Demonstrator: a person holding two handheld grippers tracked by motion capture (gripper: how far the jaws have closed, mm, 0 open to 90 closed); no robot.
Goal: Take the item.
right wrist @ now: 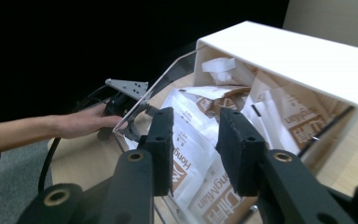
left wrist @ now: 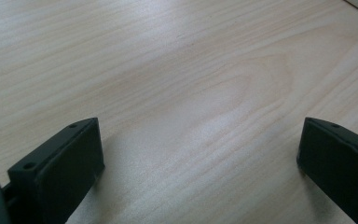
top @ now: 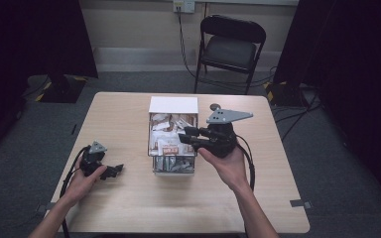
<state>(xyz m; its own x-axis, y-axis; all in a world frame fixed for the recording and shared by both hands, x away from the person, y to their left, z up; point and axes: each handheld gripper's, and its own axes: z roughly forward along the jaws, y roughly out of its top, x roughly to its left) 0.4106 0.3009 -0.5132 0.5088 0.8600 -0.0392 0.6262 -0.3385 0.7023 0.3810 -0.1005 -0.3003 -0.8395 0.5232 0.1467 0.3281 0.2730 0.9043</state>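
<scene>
A pale wooden bench (top: 129,208) is seen across the middle of the high view. At its centre a clear-walled box (top: 173,171) with a white top (top: 173,105) is placed, and white-and-brown sachets (top: 169,144) are heaped inside it. In the right gripper view the same box (right wrist: 326,130) is found at the upper right, with the sachets (right wrist: 200,140) piled from the centre down to the lower edge.

The right gripper (top: 188,135) is held in the right hand (top: 228,166) just right of centre in the high view, pointed leftward over the open box. Its fingers (right wrist: 161,144) are set partly apart, with a narrow gap between them; nothing is clamped, and a sachet is seen through the gap. Whether the sachets are touched cannot be told.

The left gripper (top: 114,171) is rested on the bench at the lower left of the high view, in the left hand (top: 82,183). Its fingers (left wrist: 70,172) are spread wide, with bare wood between them.
</scene>
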